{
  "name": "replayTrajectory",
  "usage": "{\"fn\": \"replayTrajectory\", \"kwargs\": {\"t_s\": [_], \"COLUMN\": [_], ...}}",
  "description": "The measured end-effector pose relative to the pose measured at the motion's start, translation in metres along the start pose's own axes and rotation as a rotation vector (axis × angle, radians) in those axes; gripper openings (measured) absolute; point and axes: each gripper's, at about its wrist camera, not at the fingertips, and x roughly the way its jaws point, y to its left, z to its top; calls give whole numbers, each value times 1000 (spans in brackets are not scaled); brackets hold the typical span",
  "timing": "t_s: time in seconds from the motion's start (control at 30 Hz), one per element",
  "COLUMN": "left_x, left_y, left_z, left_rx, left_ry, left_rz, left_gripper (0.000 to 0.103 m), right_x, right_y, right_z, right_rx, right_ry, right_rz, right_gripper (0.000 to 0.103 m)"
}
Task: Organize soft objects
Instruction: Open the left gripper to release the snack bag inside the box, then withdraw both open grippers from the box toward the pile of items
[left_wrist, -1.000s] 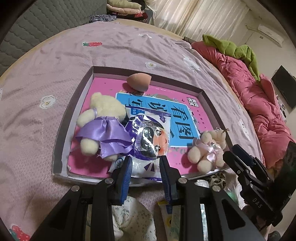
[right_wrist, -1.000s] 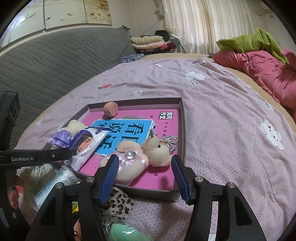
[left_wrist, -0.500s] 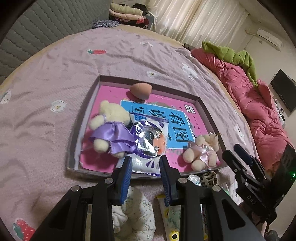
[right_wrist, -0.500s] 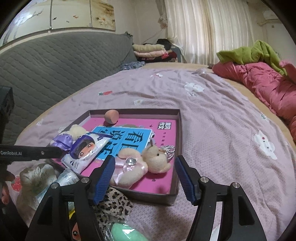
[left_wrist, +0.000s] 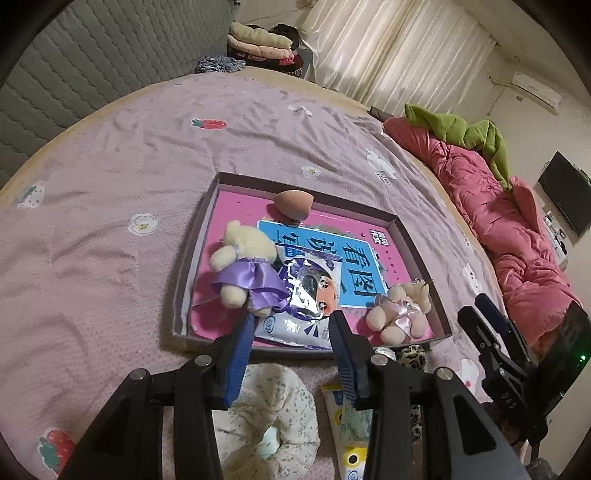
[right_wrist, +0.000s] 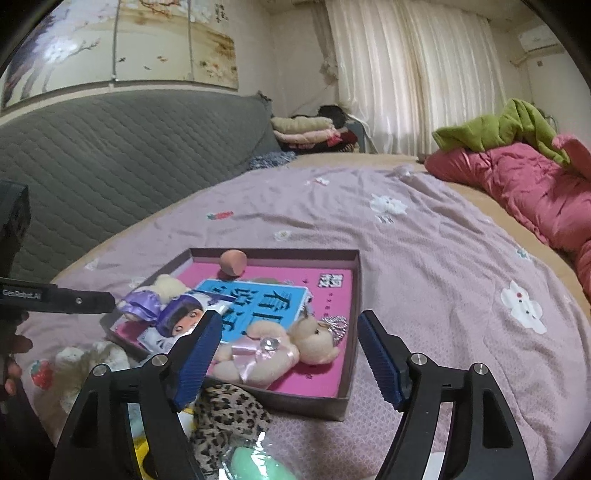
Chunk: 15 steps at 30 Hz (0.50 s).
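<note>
A shallow box (left_wrist: 192, 258) (right_wrist: 347, 387) with a pink floor lies on the bed. In it are a cream bear in a purple dress (left_wrist: 242, 271) (right_wrist: 142, 304), a foil packet with a doll face (left_wrist: 304, 304) (right_wrist: 173, 319), a peach sponge (left_wrist: 293, 202) (right_wrist: 232, 261) and a pink-bowed bear (left_wrist: 400, 312) (right_wrist: 273, 349). My left gripper (left_wrist: 291, 334) is open and empty above the box's near edge. My right gripper (right_wrist: 286, 354) is open and empty, hovering near the pink-bowed bear.
On the purple sheet before the box lie a floral scrunchie (left_wrist: 275, 421), a leopard scrunchie (right_wrist: 227, 413), a green sponge (right_wrist: 256, 465) and a yellow-white packet (left_wrist: 349, 435). A red quilt (left_wrist: 509, 225) lies at the right. A grey headboard (right_wrist: 122, 155) stands behind.
Both grippers have pulled back and up from the box. The left gripper's jaws have opened wider. The packet now lies free in the box.
</note>
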Motion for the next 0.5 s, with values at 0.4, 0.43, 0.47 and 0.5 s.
{"fn": "replayTrajectory", "kwargs": {"t_s": [0.4, 0.43, 0.47, 0.5], "left_x": [-17, -19, -21, -23], "left_y": [-2, -3, -2, -2], "left_z": [-10, -11, -12, -13], "left_rx": [14, 19, 18, 16], "left_ry": [-8, -8, -9, -8], "left_rz": [5, 9, 10, 8], "left_gripper": [51, 51, 51, 51], "right_x": [-37, -40, -42, -44], "right_y": [7, 8, 8, 10], "right_z": [-14, -15, -16, -17], "right_rx": [9, 10, 9, 6], "right_ry": [-35, -35, -35, -33], "right_rz": [-9, -9, -11, -18], "right_gripper": [77, 77, 77, 77]}}
